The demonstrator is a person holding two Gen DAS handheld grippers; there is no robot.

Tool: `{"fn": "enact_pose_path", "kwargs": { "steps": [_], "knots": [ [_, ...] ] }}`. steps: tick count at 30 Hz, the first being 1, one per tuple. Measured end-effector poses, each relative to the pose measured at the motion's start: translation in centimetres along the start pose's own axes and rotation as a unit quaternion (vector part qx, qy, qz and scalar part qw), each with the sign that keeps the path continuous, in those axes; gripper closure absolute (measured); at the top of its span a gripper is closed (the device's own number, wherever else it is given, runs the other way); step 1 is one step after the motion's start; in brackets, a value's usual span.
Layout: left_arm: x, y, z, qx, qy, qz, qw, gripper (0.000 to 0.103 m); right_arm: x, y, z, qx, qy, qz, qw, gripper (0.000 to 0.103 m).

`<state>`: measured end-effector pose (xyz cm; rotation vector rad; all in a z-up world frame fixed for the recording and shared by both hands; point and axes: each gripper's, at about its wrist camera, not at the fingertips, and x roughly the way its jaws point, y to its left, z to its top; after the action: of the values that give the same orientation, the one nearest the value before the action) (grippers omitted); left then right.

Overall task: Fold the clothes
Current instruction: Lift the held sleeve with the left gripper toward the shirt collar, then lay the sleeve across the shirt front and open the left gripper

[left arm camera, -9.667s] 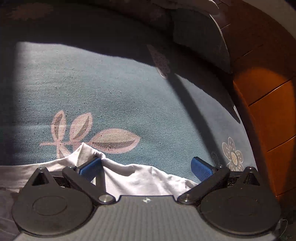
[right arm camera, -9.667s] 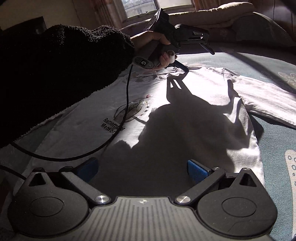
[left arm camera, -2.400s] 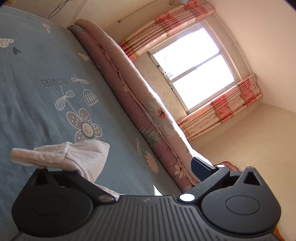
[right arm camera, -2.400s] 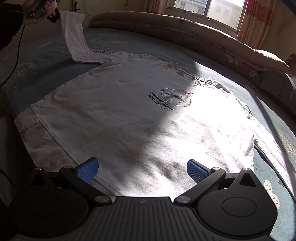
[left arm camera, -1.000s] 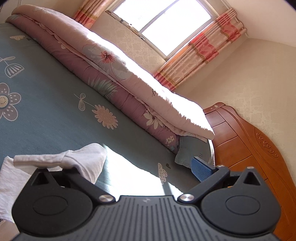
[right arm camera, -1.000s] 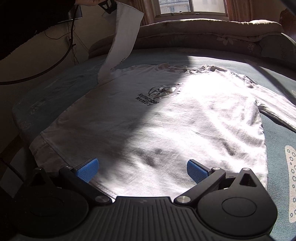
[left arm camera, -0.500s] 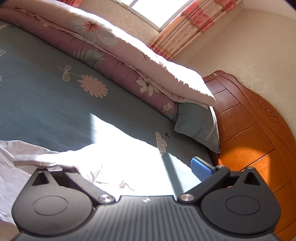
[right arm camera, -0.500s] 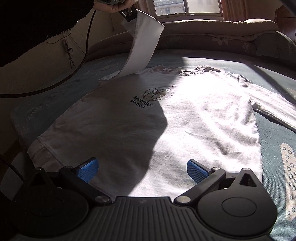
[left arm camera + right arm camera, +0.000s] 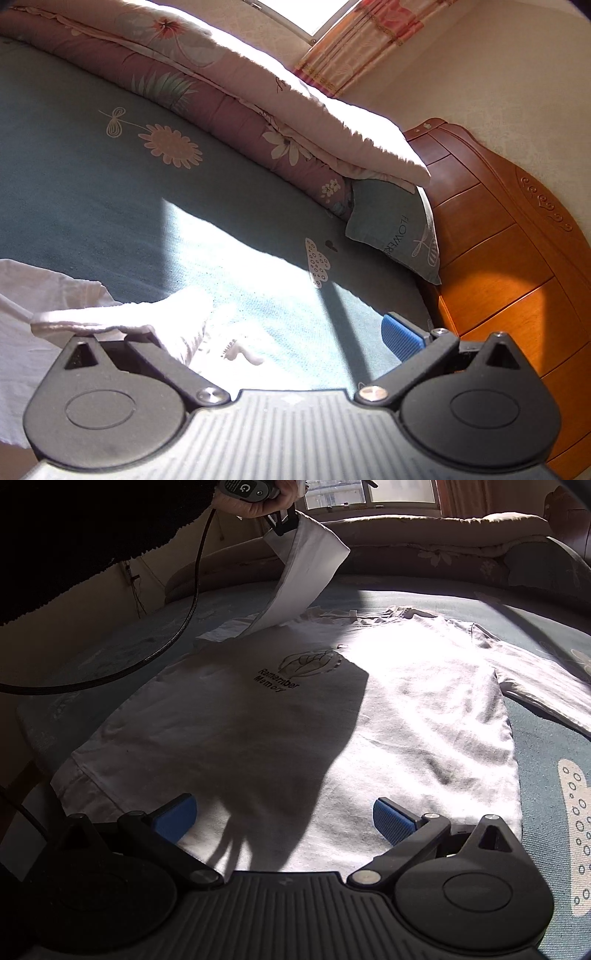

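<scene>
Teal floral bedsheet (image 9: 110, 192) in patchy sunlight, rolled pink quilt (image 9: 229, 96), orange wooden headboard (image 9: 517, 266), striped curtains (image 9: 354, 48), beige wall (image 9: 498, 74)

Matt white cloth shirt (image 9: 406, 709) on woven teal bedsheet (image 9: 92, 192); glossy wooden headboard (image 9: 517, 258); ribbed blue pads (image 9: 391, 821).

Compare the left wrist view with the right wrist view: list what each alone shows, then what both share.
Left wrist only: the wooden headboard and the left hand-held gripper's own blue pad from behind.

Right wrist only: the white shirt spread flat with its print, a hand on the left hand-held gripper, and the right hand-held gripper, open.

Both: the lifted sleeve, the teal bedsheet, the rolled quilt.
</scene>
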<state>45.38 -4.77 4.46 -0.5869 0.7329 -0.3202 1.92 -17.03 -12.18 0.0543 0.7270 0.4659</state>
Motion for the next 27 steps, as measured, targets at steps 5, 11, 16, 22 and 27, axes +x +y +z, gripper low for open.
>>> {"fn": "enact_pose_path", "kwargs": {
  "steps": [5,11,16,22,27],
  "knots": [
    [1.6,0.2,-1.0,0.001,0.008,0.004,1.0000,0.001,0.2,0.2,-0.1,-0.005,0.005,-0.001,1.000,0.000],
    [5.7,1.3,-4.0,-0.003,0.055,0.025,0.9982,0.001,0.4,0.3,-0.2,-0.013,0.009,-0.005,1.000,0.000],
    [9.6,1.1,-7.4,0.059,0.149,0.072,0.9845,0.001,0.4,0.2,-0.2,-0.011,0.010,-0.010,1.000,0.000],
    [11.4,1.2,-10.8,0.080,0.213,0.083,0.9703,0.001,0.4,0.1,-0.3,-0.009,0.012,-0.019,1.000,0.000],
    [9.6,1.3,-11.5,0.071,0.227,0.053,0.9699,0.001,0.4,0.1,-0.3,-0.009,0.011,-0.024,1.000,0.000]
  ]
}}
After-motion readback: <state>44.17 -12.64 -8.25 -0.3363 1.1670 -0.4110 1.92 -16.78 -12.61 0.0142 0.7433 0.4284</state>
